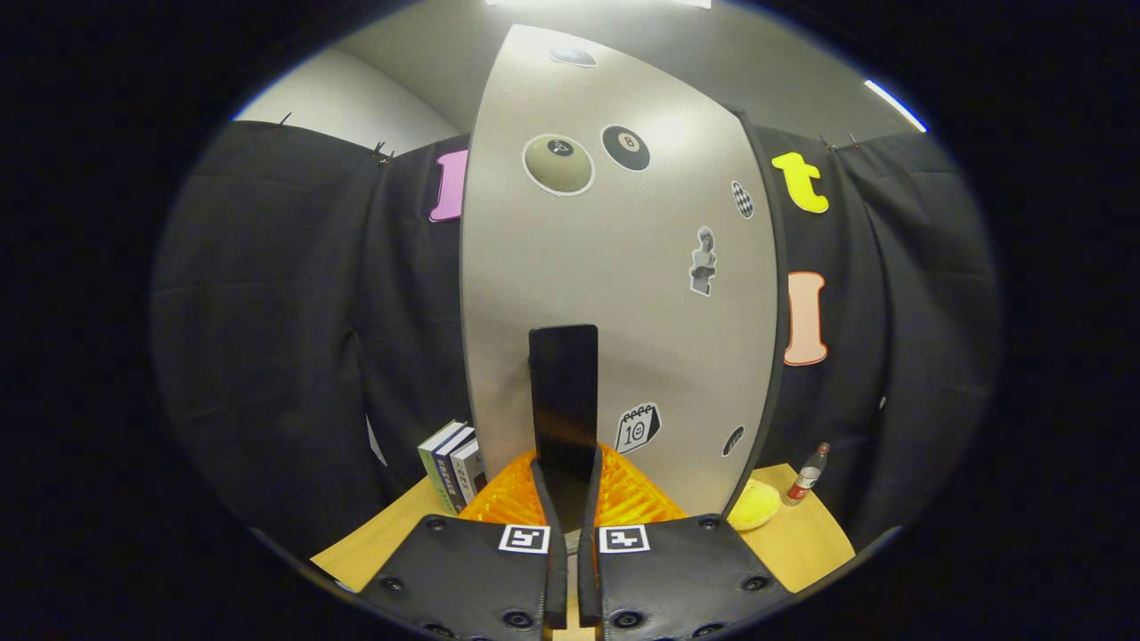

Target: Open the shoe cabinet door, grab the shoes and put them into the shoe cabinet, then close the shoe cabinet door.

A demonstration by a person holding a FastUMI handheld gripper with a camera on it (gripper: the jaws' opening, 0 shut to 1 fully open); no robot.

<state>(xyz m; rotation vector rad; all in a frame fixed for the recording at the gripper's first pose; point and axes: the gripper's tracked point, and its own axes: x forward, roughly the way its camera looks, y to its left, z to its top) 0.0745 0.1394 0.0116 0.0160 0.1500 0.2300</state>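
Grey laminate is what the gripper (566, 472) is facing: the shoe cabinet door (614, 294), a tall panel dotted with stickers. The two fingers are sitting close together, clenched on a dark upright handle (563, 392) that is rising from between the fingertips toward twelve o'clock against the door face. Both fingers appear to be pressing its lower end.

An orange ribbed object (623, 494) is lying just beyond the fingers, spreading to either side of them at the foot of the door; what it is cannot be told. Whether it is a shoe is unclear, and no shoe can be clearly picked out.

At ten o'clock from the fingertips, a few books (454, 467) are standing upright beside the door's left edge. At three o'clock a yellow rounded item (755, 506) is resting on the wooden table (802, 543), with a small bottle (807, 474) just past it.

As a judgement, the door step is in hand. The grip is covering only the handle's low end, so a pull off-axis could let it be slipping out. A wide swing could be sweeping the books or the orange object. Open room is lying mostly at four o'clock over bare tabletop; the left side is tighter.
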